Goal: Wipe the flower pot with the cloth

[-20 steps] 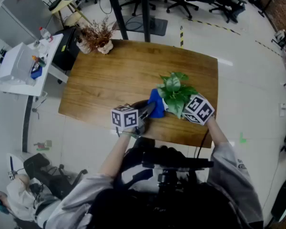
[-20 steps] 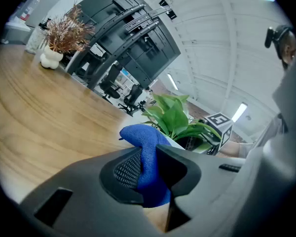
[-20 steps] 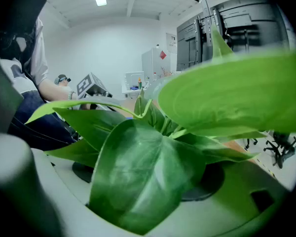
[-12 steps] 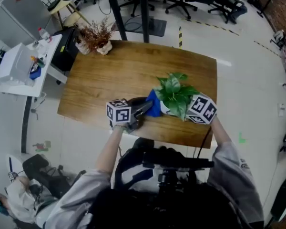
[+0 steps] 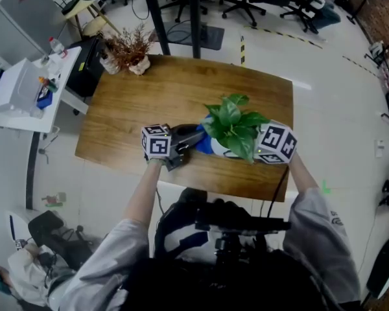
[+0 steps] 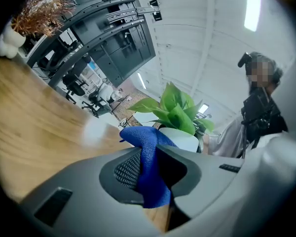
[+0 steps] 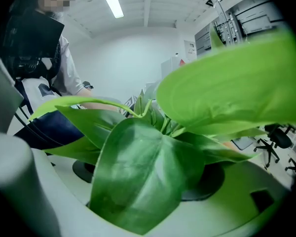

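Office floor surrounds a wooden surface (image 5: 142,102), with office chairs (image 5: 246,5) along the top of the head view. A dried plant (image 5: 131,47) stands at the surface's upper left corner, well apart from the work. Both my tools sit at the lower right part of the surface, near its front edge.

My left claw (image 5: 189,138) is clamped on the blue cloth (image 6: 150,167). In the left gripper view the fabric is pinched between the pads and a folded bulge sticks out past the tips. That bulge points at the white flower pot (image 6: 181,138), either against its wall or just short of it; I cannot tell which. Gripping the cloth with a wad left free makes sense to me, since the soft part meets the pot rather than the hard tips.

My right claw (image 7: 148,181) comes in from the pot's opposite side, at the right of the head view. Its jaws stand apart with only green leaves (image 7: 227,78) filling the gap, and no pot wall shows between them. I judge it is placed there to brace the pot, so the push of the wipe does not slide it toward the right edge.

I judge the wipe is just under way or about to begin, and the leaves overhanging the rim will crowd any upward stroke.
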The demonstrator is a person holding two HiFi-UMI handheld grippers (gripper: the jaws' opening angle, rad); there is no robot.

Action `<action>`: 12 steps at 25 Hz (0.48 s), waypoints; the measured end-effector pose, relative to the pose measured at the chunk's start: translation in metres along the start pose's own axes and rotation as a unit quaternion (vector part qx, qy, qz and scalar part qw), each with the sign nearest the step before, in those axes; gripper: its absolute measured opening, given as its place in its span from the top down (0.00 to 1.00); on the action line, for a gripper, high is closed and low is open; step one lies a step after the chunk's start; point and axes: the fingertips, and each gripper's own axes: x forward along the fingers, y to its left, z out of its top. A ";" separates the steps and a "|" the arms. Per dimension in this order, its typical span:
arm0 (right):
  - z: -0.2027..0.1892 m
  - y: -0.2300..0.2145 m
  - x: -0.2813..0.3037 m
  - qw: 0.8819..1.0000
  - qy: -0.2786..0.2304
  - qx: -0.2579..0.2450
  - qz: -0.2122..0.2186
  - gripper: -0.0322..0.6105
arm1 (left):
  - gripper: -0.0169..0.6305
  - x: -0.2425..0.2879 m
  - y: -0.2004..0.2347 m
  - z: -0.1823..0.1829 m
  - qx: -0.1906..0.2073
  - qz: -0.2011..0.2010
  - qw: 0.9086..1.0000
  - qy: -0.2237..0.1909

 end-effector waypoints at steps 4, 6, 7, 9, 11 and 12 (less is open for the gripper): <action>0.011 0.000 -0.003 1.000 -0.008 0.003 0.025 0.26 | 0.87 0.002 -0.005 0.010 0.006 -0.044 0.999 -0.015; 0.017 0.000 -0.005 0.999 -0.012 0.006 0.033 0.26 | 0.87 0.003 -0.005 0.014 0.002 -0.057 0.998 -0.022; 0.019 0.000 -0.006 0.999 -0.014 0.005 0.035 0.26 | 0.87 0.003 -0.005 0.016 0.000 -0.060 0.998 -0.024; 0.025 -0.001 -0.007 0.999 -0.016 0.004 0.040 0.26 | 0.87 0.005 -0.003 0.018 -0.002 -0.063 0.998 -0.027; 0.030 0.000 -0.007 0.999 -0.019 0.003 0.046 0.26 | 0.87 0.008 -0.002 0.018 -0.006 -0.067 0.997 -0.030; 0.033 0.001 -0.007 0.999 -0.021 0.002 0.049 0.26 | 0.87 0.008 -0.002 0.018 -0.009 -0.070 0.997 -0.032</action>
